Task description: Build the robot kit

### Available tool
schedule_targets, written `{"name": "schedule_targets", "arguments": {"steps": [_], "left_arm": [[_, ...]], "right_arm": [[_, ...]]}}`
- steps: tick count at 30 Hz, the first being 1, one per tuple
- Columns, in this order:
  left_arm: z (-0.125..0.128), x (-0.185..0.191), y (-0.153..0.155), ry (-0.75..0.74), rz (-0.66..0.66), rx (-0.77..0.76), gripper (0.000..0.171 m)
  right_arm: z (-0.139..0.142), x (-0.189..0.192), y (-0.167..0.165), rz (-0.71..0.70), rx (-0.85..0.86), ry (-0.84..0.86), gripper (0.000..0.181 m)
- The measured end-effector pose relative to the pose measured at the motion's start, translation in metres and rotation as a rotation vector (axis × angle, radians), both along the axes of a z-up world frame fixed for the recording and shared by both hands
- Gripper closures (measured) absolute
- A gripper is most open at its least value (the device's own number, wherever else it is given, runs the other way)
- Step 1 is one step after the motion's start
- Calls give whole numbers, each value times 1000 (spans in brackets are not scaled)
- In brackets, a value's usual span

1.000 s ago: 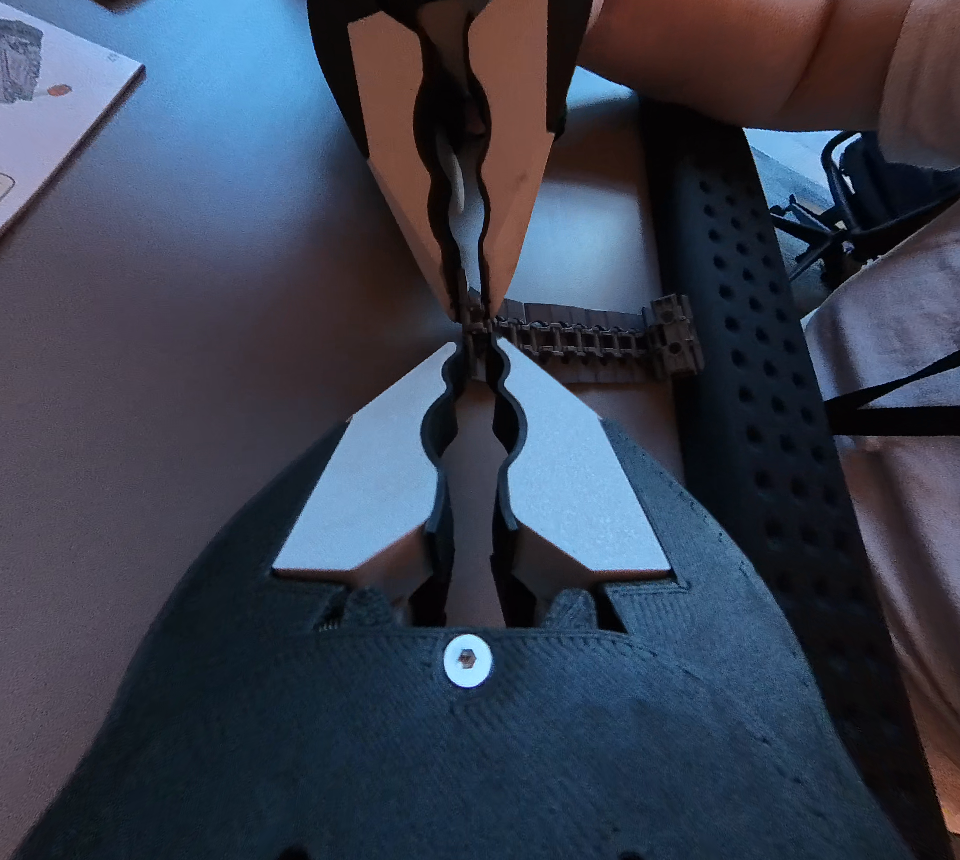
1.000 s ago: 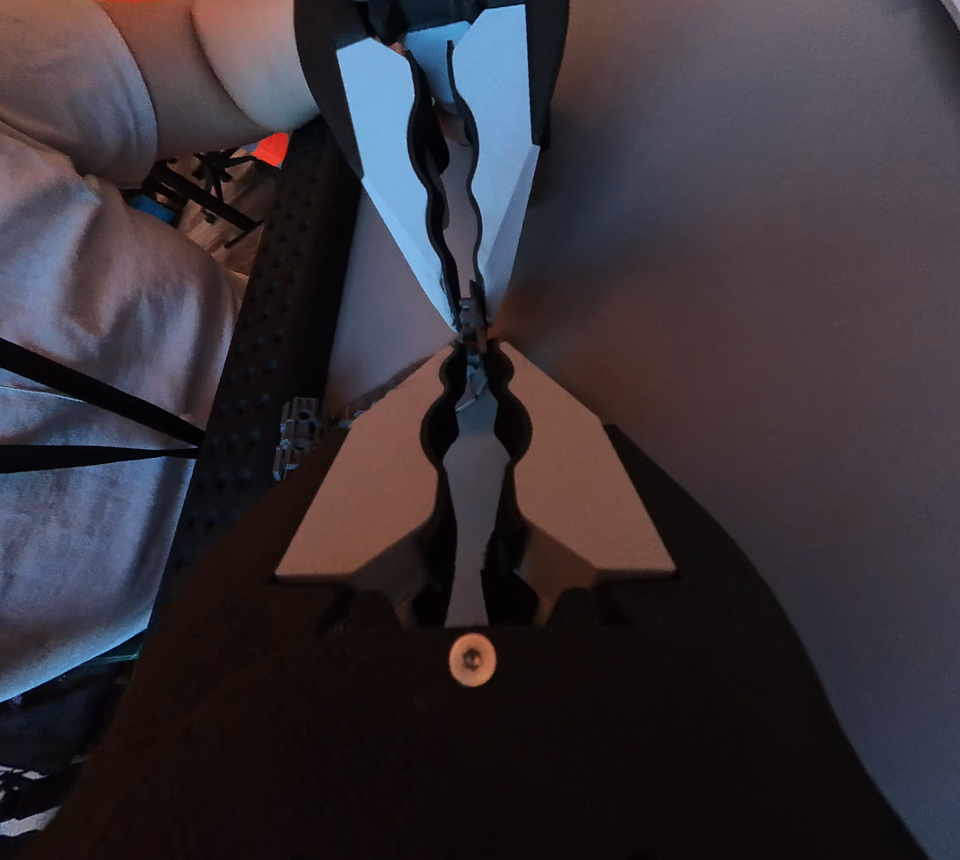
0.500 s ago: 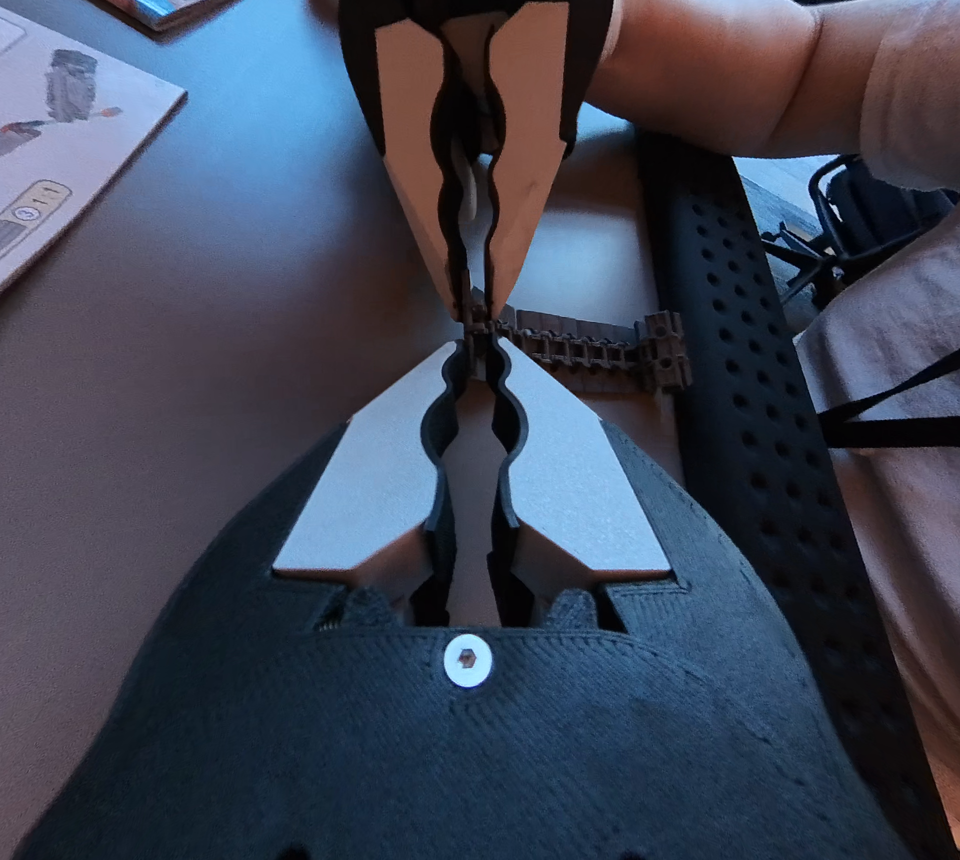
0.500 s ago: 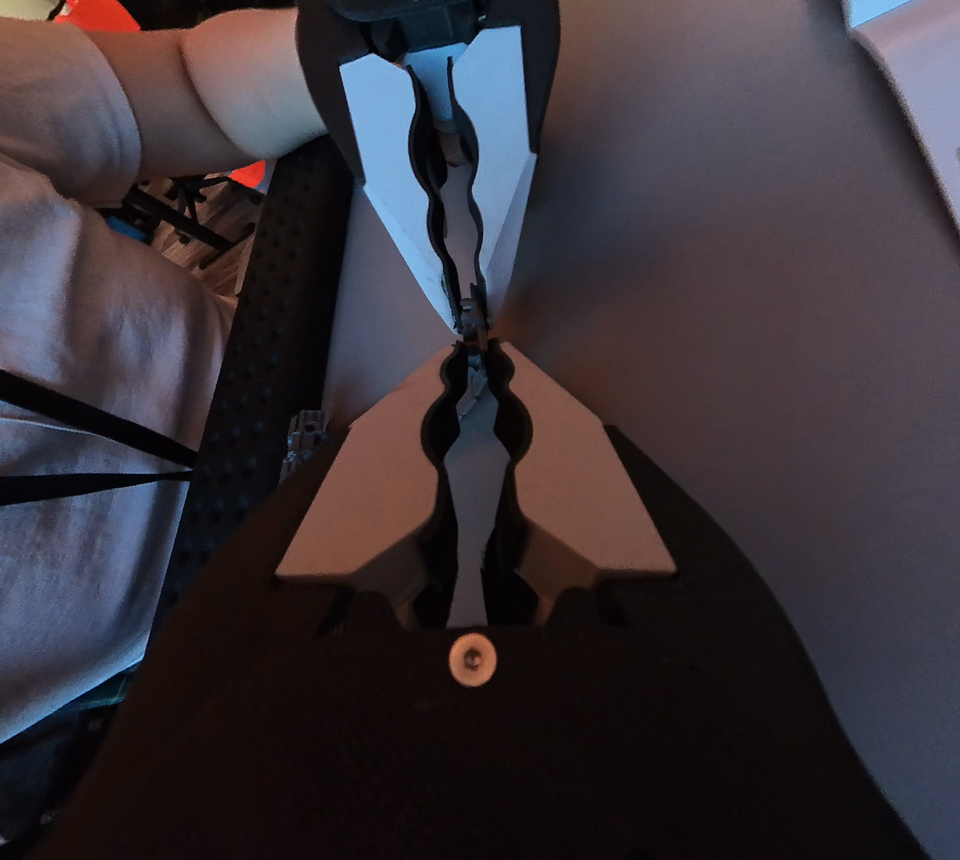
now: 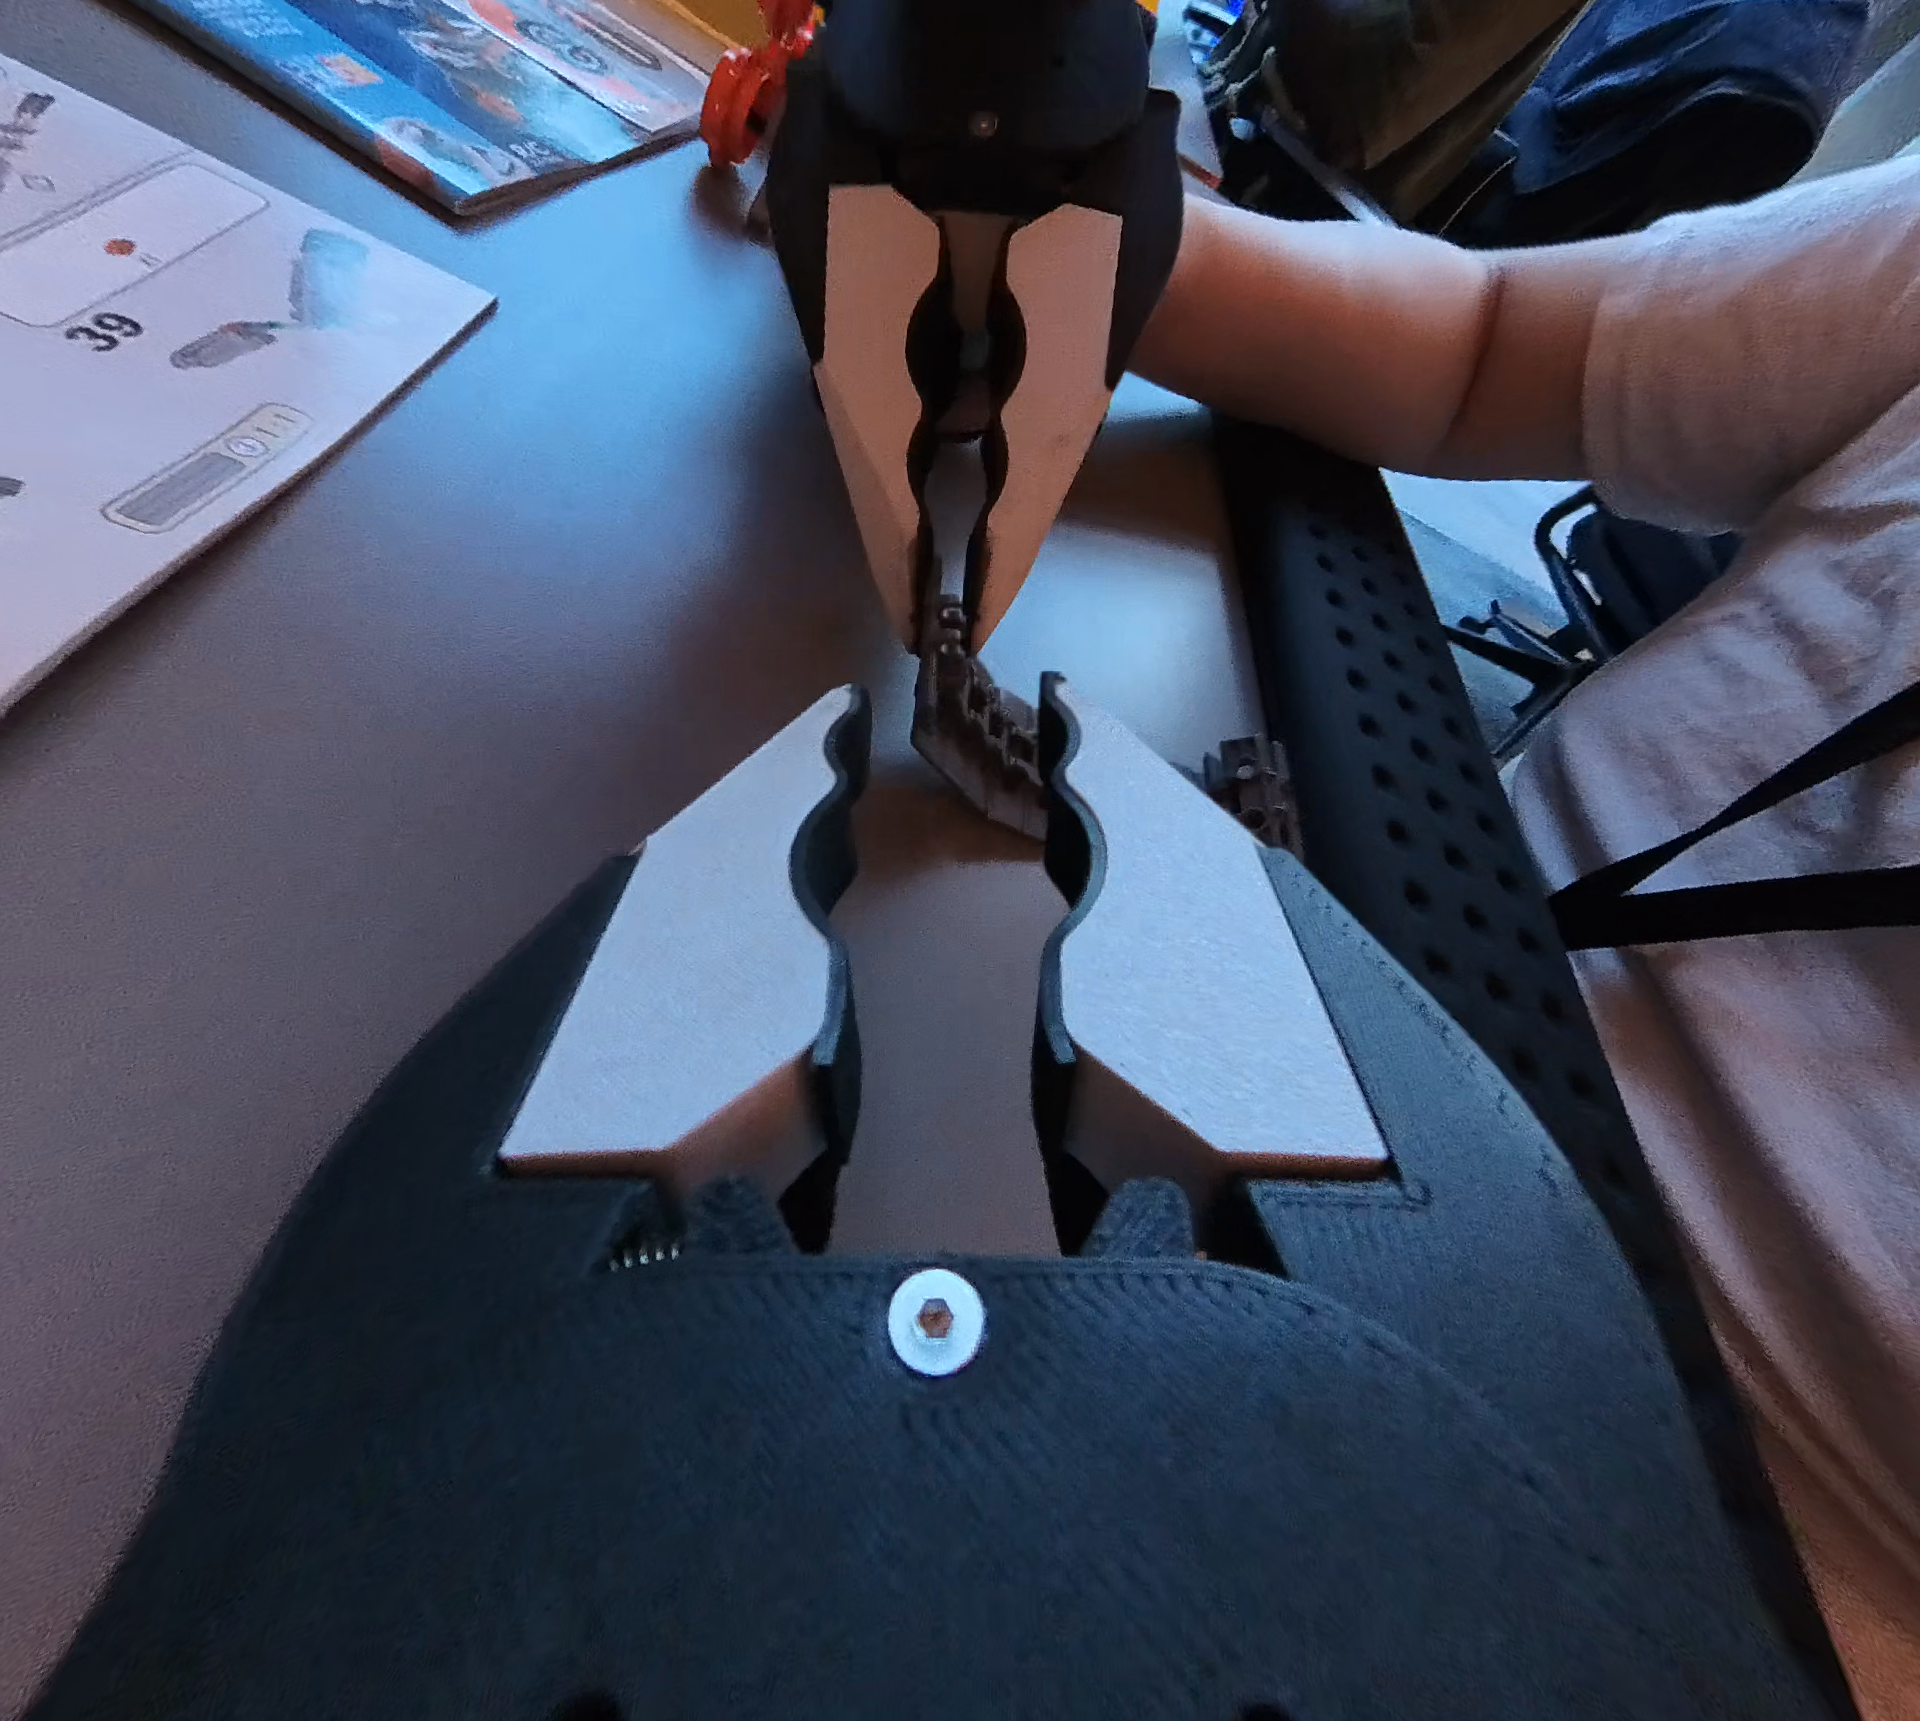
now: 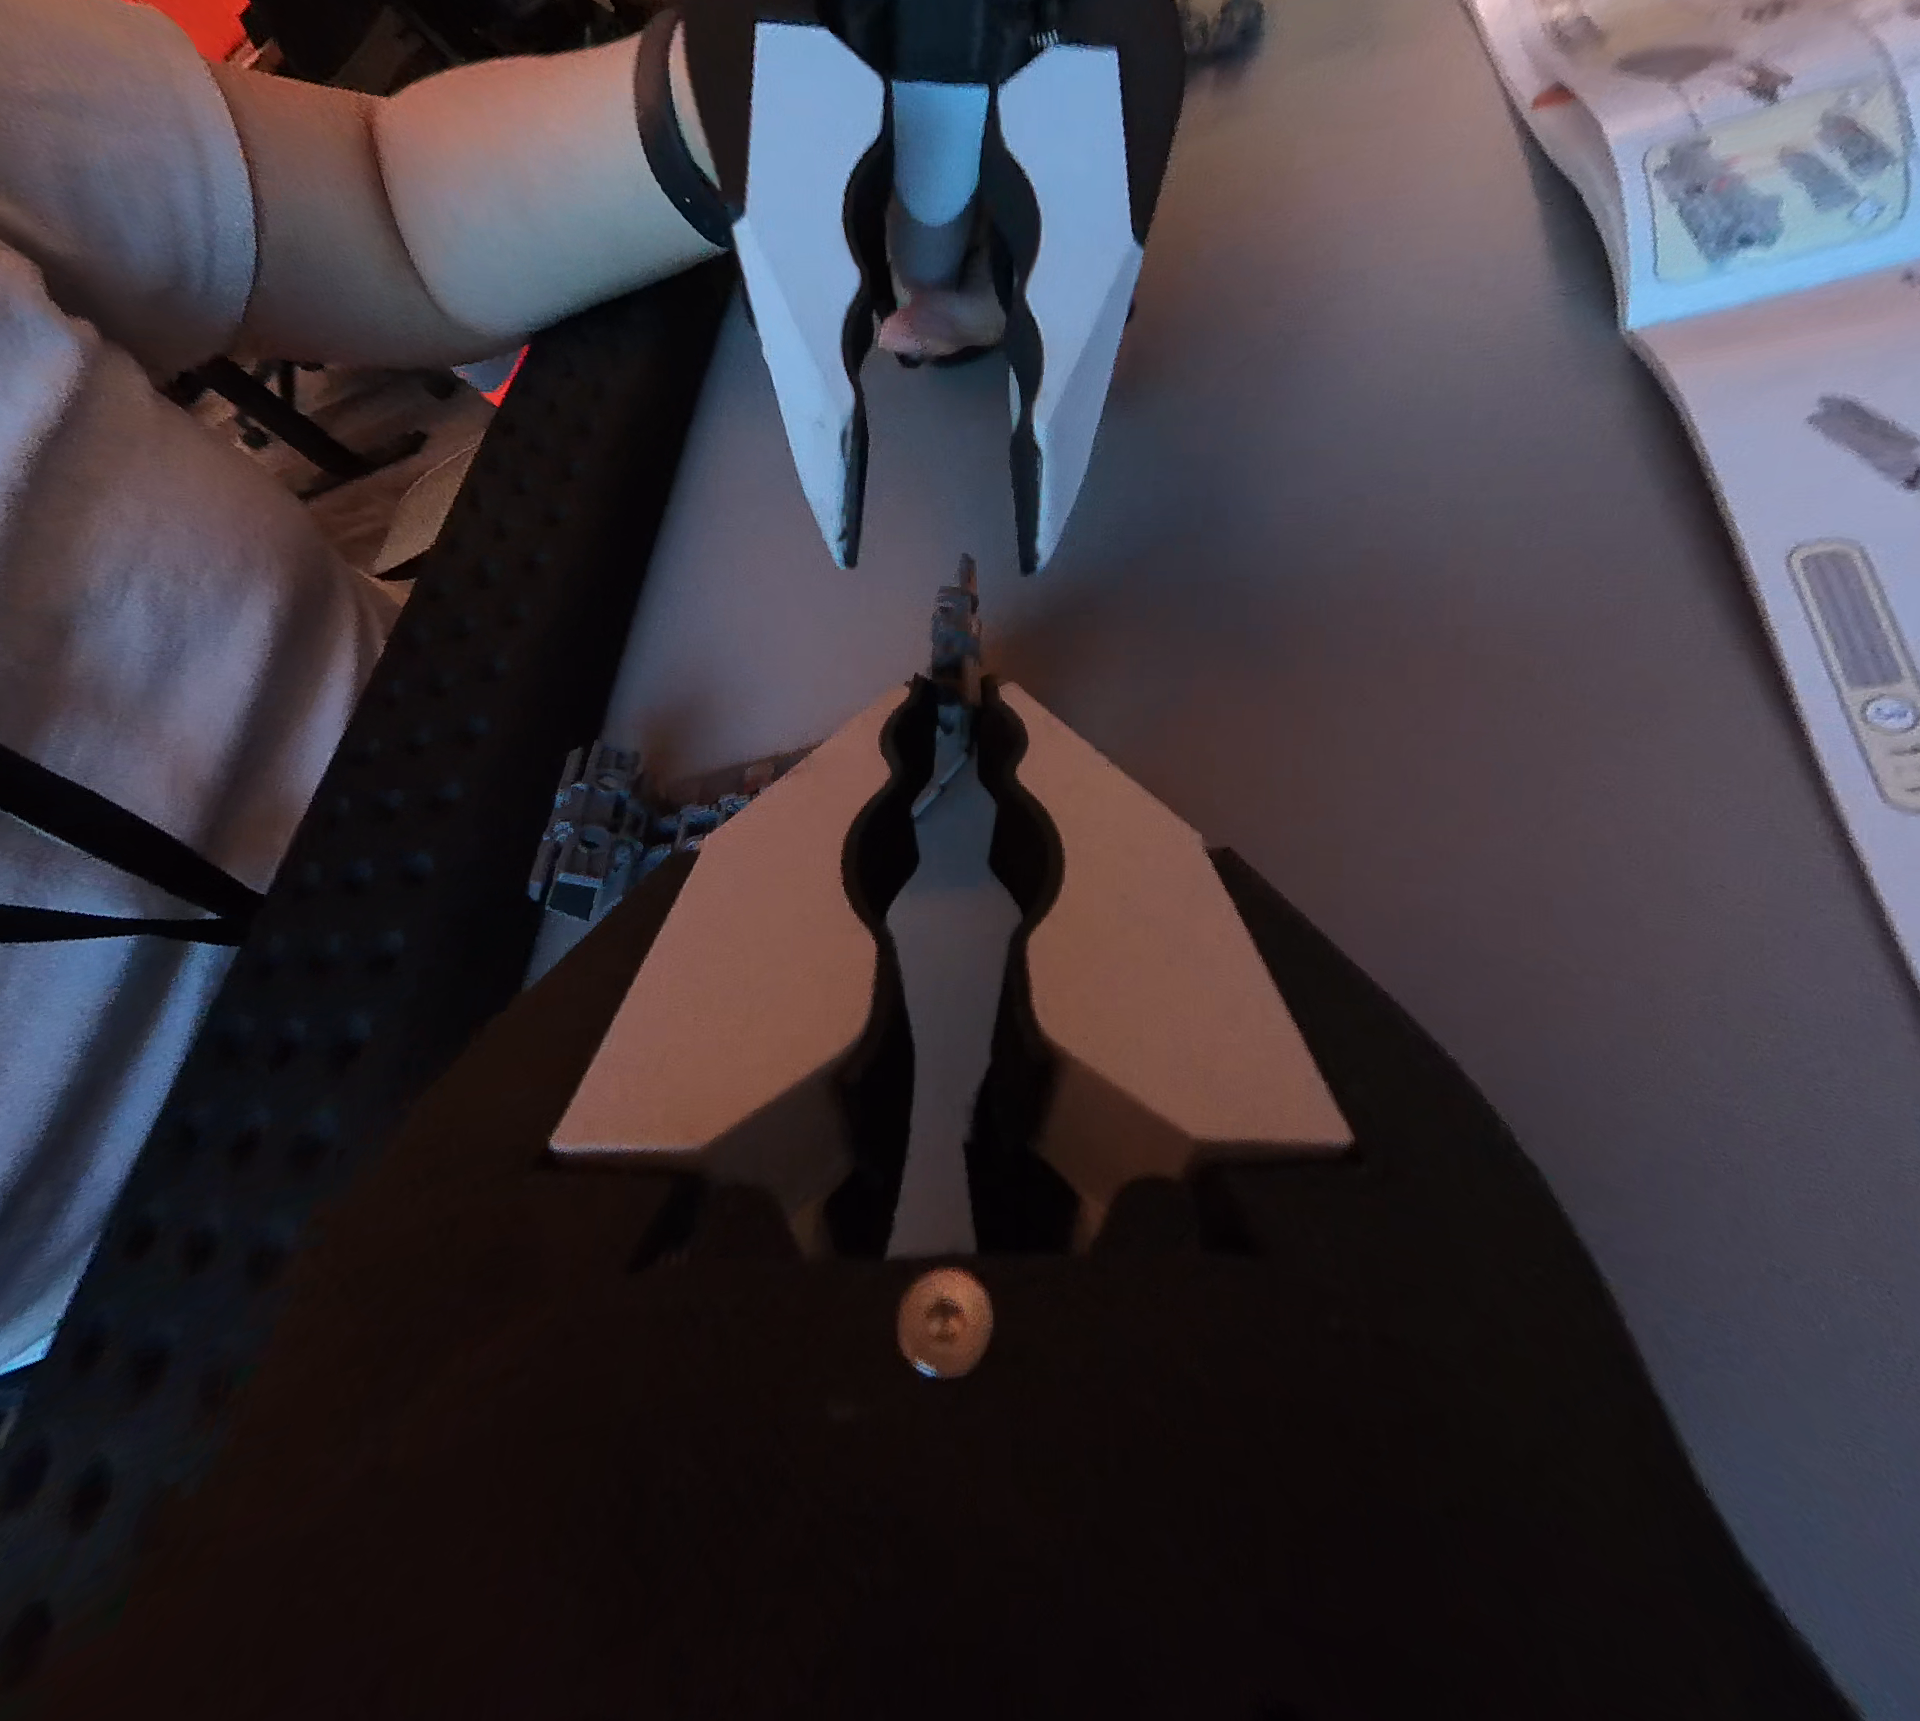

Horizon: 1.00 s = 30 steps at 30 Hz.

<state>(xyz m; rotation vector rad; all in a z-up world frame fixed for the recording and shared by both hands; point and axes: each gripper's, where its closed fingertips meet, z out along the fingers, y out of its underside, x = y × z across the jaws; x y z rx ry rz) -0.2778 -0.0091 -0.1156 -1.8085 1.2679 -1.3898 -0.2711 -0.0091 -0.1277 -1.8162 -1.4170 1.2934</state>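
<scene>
The right gripper (image 6: 948, 684) pinches one end of a dark grey toy track chain (image 5: 977, 726) between its fingertips, its jaws clenched on the links. The left gripper (image 5: 948, 695) faces it tip to tip with its jaws spread apart; the chain slants down between the parted tips, nearest the right-hand finger, though whether it touches cannot be told. The chain's far end (image 6: 592, 824) rests on the dark table (image 5: 468, 684), beside a black perforated strip (image 5: 1434, 788). An open instruction booklet (image 6: 1766, 196) lies well apart.
</scene>
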Motion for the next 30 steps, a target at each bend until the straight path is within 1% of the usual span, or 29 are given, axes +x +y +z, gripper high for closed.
{"name": "schedule_targets", "arguments": {"steps": [2, 3, 4, 6, 8, 12, 16, 19, 22, 24, 27, 30], "left_arm": [[-5, 3, -4, 27, -22, -26, 143], [-6, 4, -4, 33, -23, -41, 146], [-6, 5, -7, 28, -41, -55, 154], [-7, 5, -7, 34, -39, -73, 163], [-7, 5, -5, 31, -25, -83, 163], [-6, 5, -1, 19, 7, -97, 162], [3, 7, 3, -55, 40, -161, 162], [6, 6, 6, -70, 70, -105, 163], [8, 6, 6, -57, 83, 32, 164], [7, 6, 6, -39, 87, 95, 164], [6, 6, 6, -36, 84, 87, 164], [6, 7, 4, -34, 71, 115, 164]], "right_arm": [[3, -2, -2, 14, 38, 21, 175], [4, -3, -2, 17, 52, 25, 175], [4, -3, -2, 14, 63, 21, 175], [4, -5, -5, 26, 75, 24, 175], [4, -5, -3, 9, 106, 18, 175], [7, -6, 0, -15, 99, 37, 175], [14, -5, 5, -43, 122, 84, 175], [18, -6, 7, -63, 127, 110, 174], [20, -6, 7, -66, 137, 129, 175], [19, -6, 8, -68, 156, 125, 174], [18, -6, 8, -72, 121, 126, 174], [19, -6, 6, -56, 99, 131, 174]]}}
